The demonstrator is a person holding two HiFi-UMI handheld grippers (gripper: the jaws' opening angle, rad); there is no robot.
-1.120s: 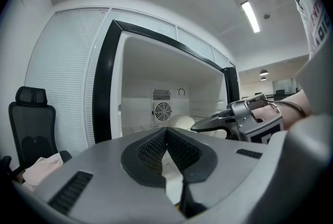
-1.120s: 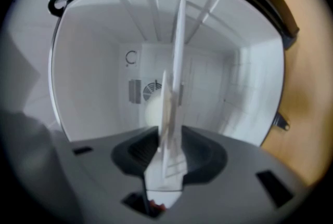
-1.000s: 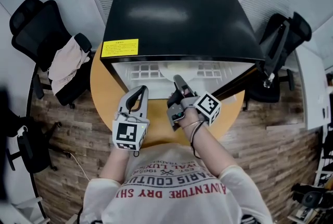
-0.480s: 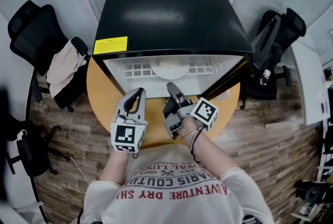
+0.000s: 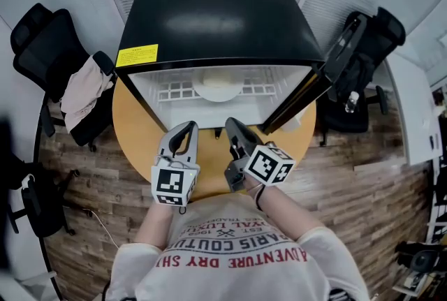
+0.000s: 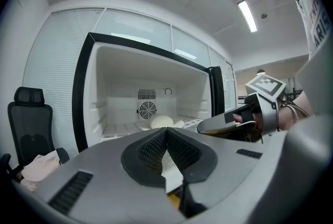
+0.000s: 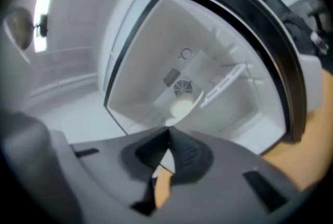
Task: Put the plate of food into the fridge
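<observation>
The plate of food [image 5: 218, 85] sits on the white shelf inside the fridge [image 5: 216, 13], straight ahead of both sets of fingers and well apart from them. A second ago the right gripper [image 5: 236, 133] reached up to the fridge mouth. Now it has drawn back over the tabletop [image 5: 140, 132], and its fingers have closed together, clenched on nothing. The left gripper [image 5: 183, 135] hovers just beside it as before, its fingers likewise pressed together and empty.

I judge the plate delivered, so the placing itself looks done. What seems left is the door [image 5: 297, 100], which stands open ahead and to the right of the right fingers.

Nothing lies between the fingers and the fridge opening. An office chair [image 5: 42, 48] with a pale cloth [image 5: 84, 90] draped on it stands far off to the left of the left fingers. A second chair [image 5: 370, 48] stands beyond the open door on the right, close enough that it may crowd the door's swing.
</observation>
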